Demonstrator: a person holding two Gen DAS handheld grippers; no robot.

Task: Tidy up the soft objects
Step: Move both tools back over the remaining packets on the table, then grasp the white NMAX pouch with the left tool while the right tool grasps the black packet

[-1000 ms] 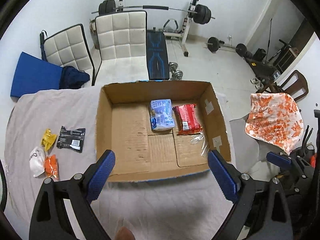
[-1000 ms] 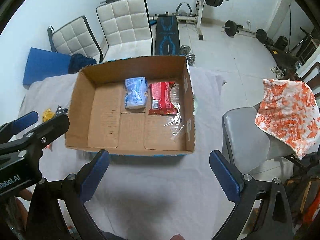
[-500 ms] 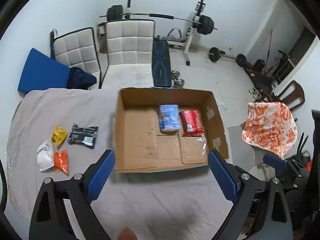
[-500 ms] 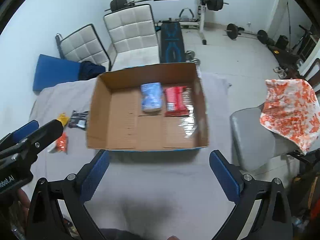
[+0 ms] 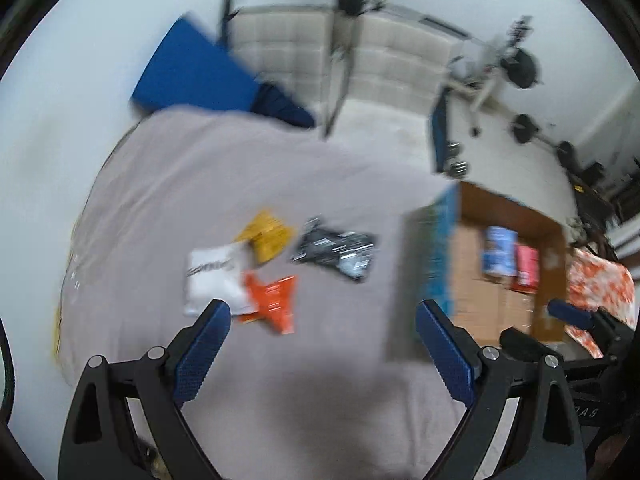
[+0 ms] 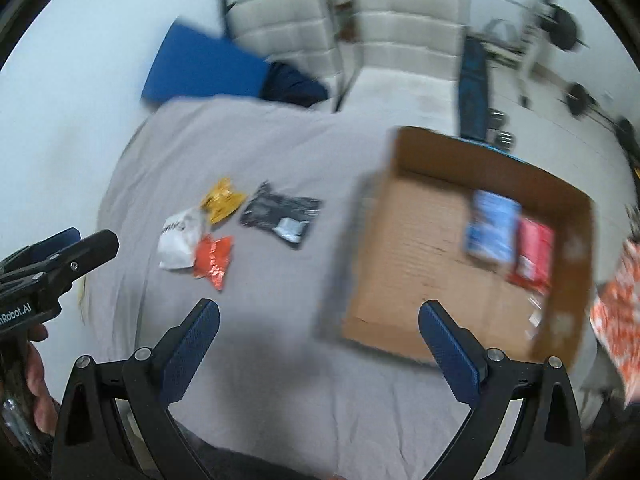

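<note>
Both views are motion-blurred. Loose soft packets lie on the grey cloth: a yellow one [image 5: 267,233], a black one [image 5: 338,249], a white one [image 5: 214,280] and an orange one [image 5: 276,303]; they also show in the right wrist view, black [image 6: 282,214], orange [image 6: 213,258]. The cardboard box [image 6: 380,264] to the right holds a blue packet [image 6: 492,226] and a red packet [image 6: 534,254]. My left gripper [image 5: 323,348] is open and empty above the cloth, just short of the packets. My right gripper [image 6: 319,344] is open and empty, near the box's left front corner.
The table is covered by a grey cloth [image 5: 224,184]. Two white padded chairs [image 6: 408,28] and a blue mat [image 6: 204,68] stand behind it. Gym weights [image 5: 520,68] are at the back right. An orange patterned cloth [image 5: 600,288] hangs on a chair at the right.
Both grippers have swung to the left, from facing the box to facing the loose packets. The box has shifted to the right in both views. Both stay open.
</note>
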